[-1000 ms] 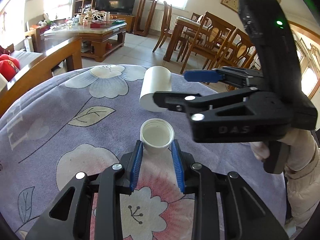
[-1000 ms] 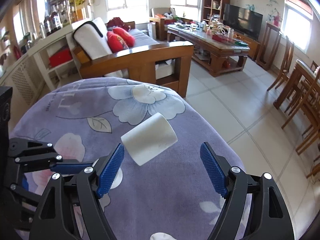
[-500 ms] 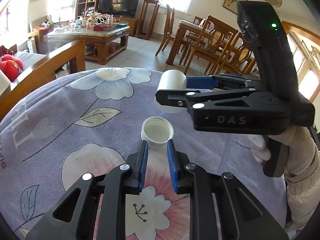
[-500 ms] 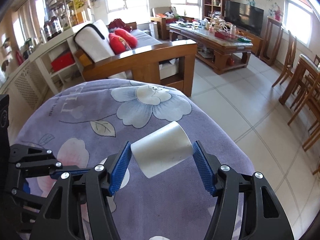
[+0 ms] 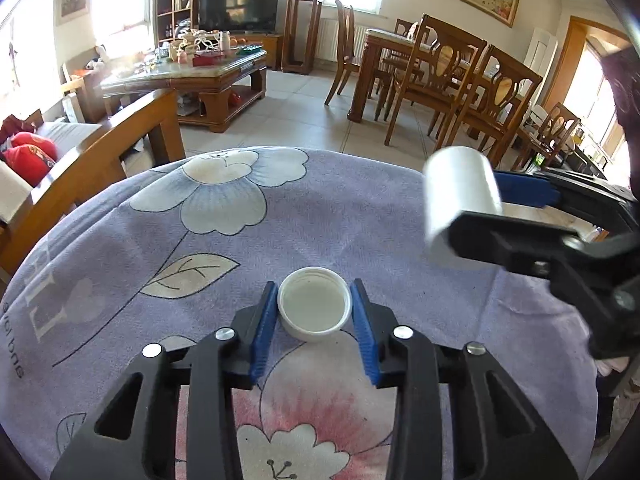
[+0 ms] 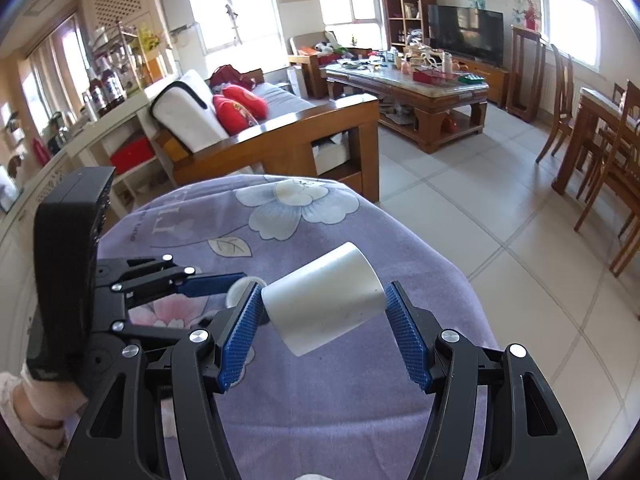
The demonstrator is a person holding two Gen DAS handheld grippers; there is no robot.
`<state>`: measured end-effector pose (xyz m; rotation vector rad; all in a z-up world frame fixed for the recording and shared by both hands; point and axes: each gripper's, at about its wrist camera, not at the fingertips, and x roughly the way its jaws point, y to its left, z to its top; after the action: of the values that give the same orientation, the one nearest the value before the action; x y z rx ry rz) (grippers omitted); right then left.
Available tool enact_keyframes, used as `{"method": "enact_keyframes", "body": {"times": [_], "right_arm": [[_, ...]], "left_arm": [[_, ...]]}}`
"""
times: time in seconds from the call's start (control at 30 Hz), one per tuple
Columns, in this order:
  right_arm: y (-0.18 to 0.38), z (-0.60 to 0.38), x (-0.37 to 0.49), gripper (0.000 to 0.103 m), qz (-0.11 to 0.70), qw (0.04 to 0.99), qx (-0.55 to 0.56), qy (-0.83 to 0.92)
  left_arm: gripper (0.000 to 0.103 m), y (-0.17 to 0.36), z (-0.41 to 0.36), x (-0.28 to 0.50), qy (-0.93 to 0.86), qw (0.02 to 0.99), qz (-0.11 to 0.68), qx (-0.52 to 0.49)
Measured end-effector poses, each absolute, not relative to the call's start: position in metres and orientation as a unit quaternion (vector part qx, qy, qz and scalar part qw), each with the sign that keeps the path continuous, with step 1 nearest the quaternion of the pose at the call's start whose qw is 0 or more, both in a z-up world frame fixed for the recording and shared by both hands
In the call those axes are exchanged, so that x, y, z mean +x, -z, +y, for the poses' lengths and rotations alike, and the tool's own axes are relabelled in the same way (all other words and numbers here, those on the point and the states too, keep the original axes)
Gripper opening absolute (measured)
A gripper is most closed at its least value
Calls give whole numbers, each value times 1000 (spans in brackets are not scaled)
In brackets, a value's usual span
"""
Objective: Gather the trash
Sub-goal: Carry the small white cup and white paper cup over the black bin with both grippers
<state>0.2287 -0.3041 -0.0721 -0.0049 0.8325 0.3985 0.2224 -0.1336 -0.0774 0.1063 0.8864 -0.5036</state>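
A white plastic cap [image 5: 314, 308], open side up, sits between the blue pads of my left gripper [image 5: 314, 316], which is shut on it over the purple flowered tablecloth [image 5: 200, 240]. My right gripper [image 6: 324, 320] is shut on a white cylinder-shaped container [image 6: 324, 296], held on its side above the cloth. The container also shows in the left wrist view [image 5: 460, 204], raised at the right, with the right gripper [image 5: 520, 216] around it. The left gripper also shows in the right wrist view [image 6: 224, 284], low at the left.
The table's far edge [image 5: 320, 152] drops to a tiled floor. Beyond stand a wooden sofa [image 6: 280, 136] with red cushions, a cluttered coffee table [image 6: 420, 84] and dining chairs [image 5: 460, 80].
My right gripper has lifted the white container and carried it right, away from the cloth. My left gripper has closed onto the cap, which now sits further in between its pads.
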Motion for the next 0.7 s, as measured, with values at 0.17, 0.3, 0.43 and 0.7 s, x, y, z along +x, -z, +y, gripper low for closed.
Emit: {"method": "enact_keyframes", "body": {"times": [0.17,0.3,0.43,0.7], "right_arm": [[61,-320,202,63,395,899,5,-187],[49,-335,172,63,383,904,16,-189],[35,-357,130,63,365,910,43,-192],[21,-421,27,63,331,917,125,-185]], "left_arm": [[36,75,-136,211,253,873,414,55],[36,69,-139,198,264,873,406,56],[36,46,-149,167,281,879,378,70],[36,3,-188,73,335,885,309,92]]}}
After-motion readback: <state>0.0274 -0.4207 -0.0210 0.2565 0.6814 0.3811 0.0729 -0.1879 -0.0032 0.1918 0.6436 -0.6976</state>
